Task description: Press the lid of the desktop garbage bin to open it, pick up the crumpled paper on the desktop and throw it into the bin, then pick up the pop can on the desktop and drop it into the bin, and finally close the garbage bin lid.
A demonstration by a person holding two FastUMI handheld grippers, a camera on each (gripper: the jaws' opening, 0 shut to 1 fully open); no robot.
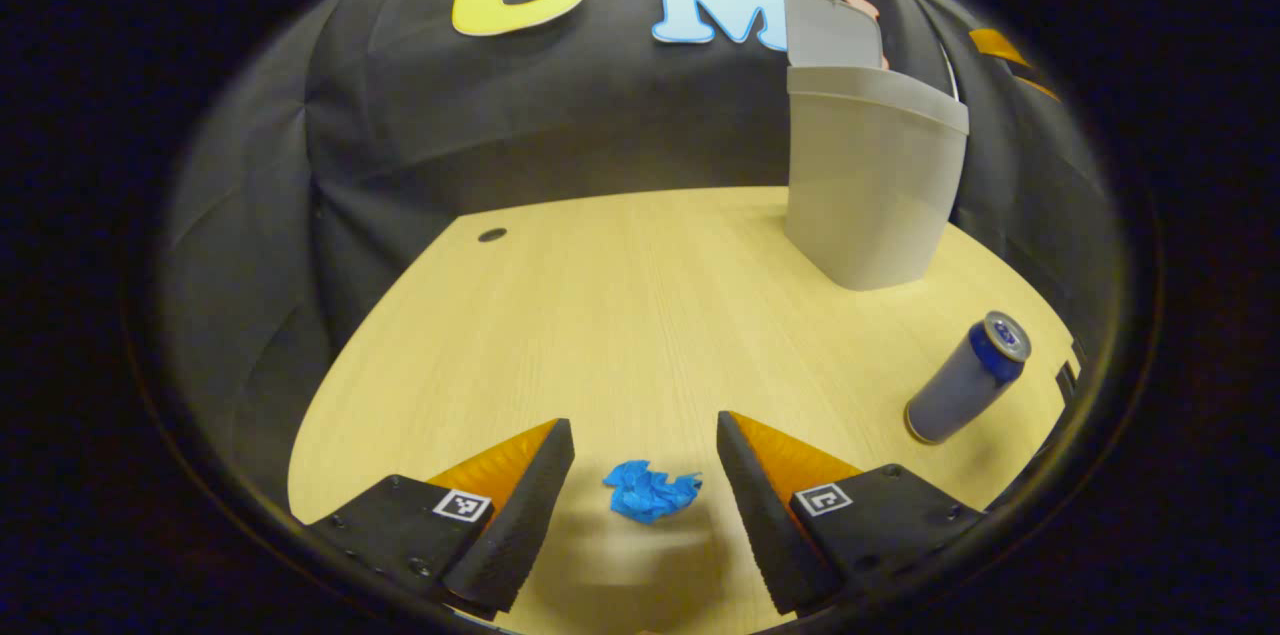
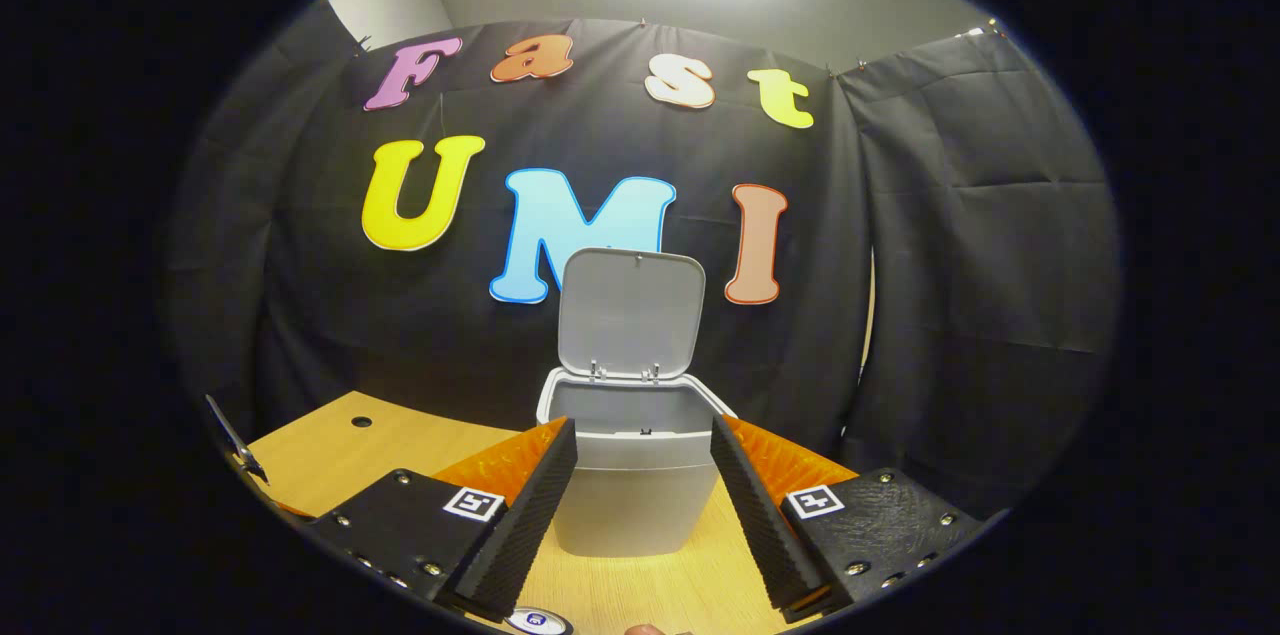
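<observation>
Paper comes first for you: the crumpled paper lies on the tabletop right between the jaws of your left gripper, which stand wide apart with bare wood on either side of the wad, touching nothing. That placement makes sense, since the bin is already open and the paper is the next thing due to go in; you have the wad centred in the gap so that a straight drop and a squeeze should catch it evenly. Your left gripper is pitched downward toward the tabletop, low and close to the paper, looking across the wood toward the back. Off to its right and farther on, the pop can stands apart from the paper, leaning in the picture as the lens bends it, waiting its turn. Beyond it, near the back edge, the garbage bin stands with its lid swung up against the booth wall. Your right gripper is held higher and more level, aimed straight at the garbage bin, whose raised lid leaves the mouth clear; its jaws are spread too and hold nothing, framing the bin without touching it. I judge it is parked there out of the left hand's way, ready for the can, whose top peeks in just below it.
</observation>
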